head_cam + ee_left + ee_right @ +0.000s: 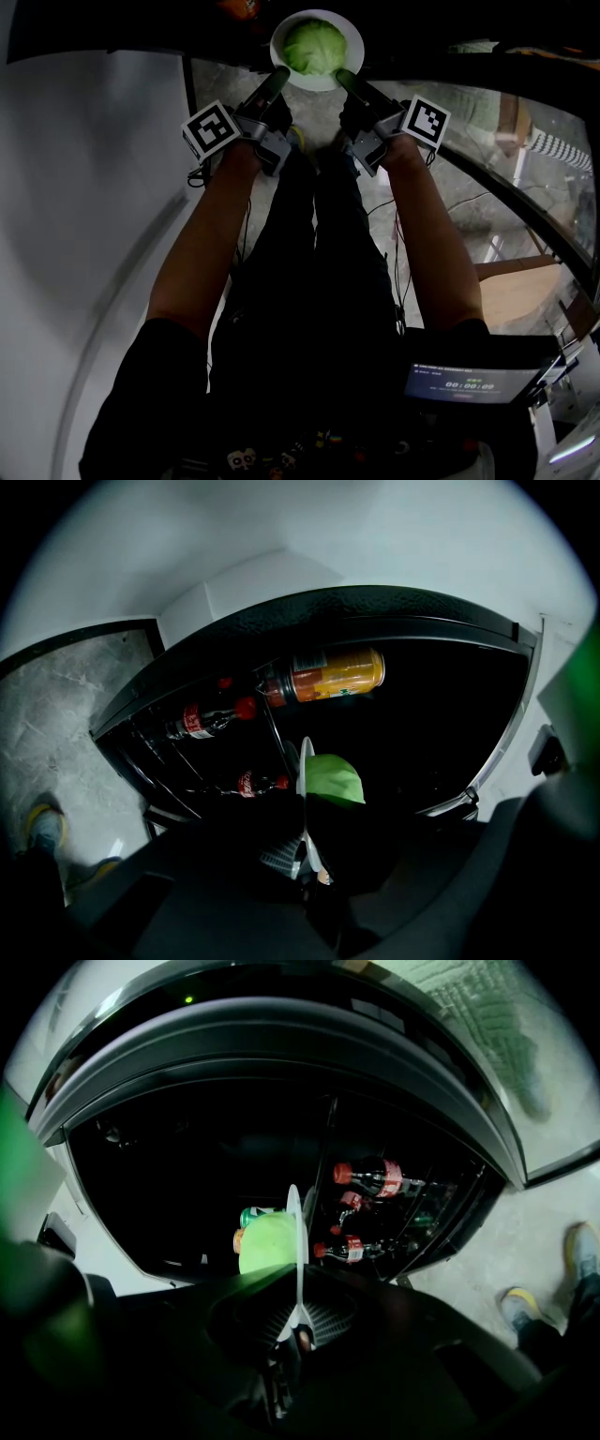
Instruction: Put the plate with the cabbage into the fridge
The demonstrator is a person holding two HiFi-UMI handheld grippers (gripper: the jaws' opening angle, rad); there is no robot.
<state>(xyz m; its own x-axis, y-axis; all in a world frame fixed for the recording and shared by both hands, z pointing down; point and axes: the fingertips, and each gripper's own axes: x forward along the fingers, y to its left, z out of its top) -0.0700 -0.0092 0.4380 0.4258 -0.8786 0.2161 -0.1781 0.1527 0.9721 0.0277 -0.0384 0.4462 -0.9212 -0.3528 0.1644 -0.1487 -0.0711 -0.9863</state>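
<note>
At top centre of the head view: white plate (314,82) carried between both tools, face up toward the camera, cabbage (317,45) sitting in its middle. The plate is round, so it has no long axis from above. Left gripper (278,75) is clamped on the plate's left rim and right gripper (344,78) on the right rim, opposite each other. Both point forward, away from the body. Grey stone floor (441,202) shows under the arms, and the near rim is over it. The far rim reaches a dark edge, and I can't tell from here whether the plate has crossed it. A small lit screen (466,382) is at lower right.

Left gripper view: jaws pinched on the rim, with the plate (305,771) edge-on as a thin white line running up-down in frame. The cabbage (337,778) bulges to the right of that line. Ahead is the open fridge (441,714), dark inside. An orange bottle (330,675) lies on its side near the top, with cola bottles (202,722) on wire racks to the left.

Right gripper view: jaws likewise closed on the rim. The plate (296,1232) is edge-on and vertical in frame, with the cabbage (267,1246) to its left. A green can (251,1213) peeks out behind the cabbage. The cola bottles (375,1177) are to the right. A shoe (518,1309) is on the floor at lower right.
</note>
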